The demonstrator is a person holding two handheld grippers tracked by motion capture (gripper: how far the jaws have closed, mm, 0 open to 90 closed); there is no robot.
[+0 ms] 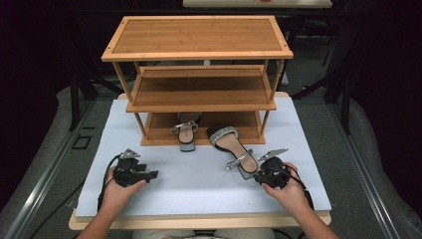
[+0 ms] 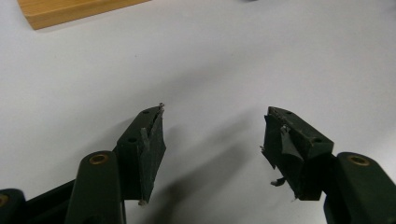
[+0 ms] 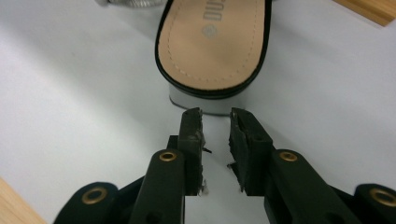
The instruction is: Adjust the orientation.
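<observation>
right gripper (image 3: 215, 116) low behind sandal heel (image 3: 205, 100)

Three cameras: one fixed overhead, one riding on each gripper

The high view looked forward and down from the person's side, taking in the whole white table (image 1: 199, 184) with the wooden rack (image 1: 199, 79) at upper centre. The left gripper view sat low and close over the bare tabletop, with a corner of the rack (image 2: 70, 11) at its upper left. The right gripper view sat equally low and very close to the heel of the sandal (image 3: 212, 46) at top centre; the high view shared that sandal (image 1: 233, 149), right of centre.
</observation>
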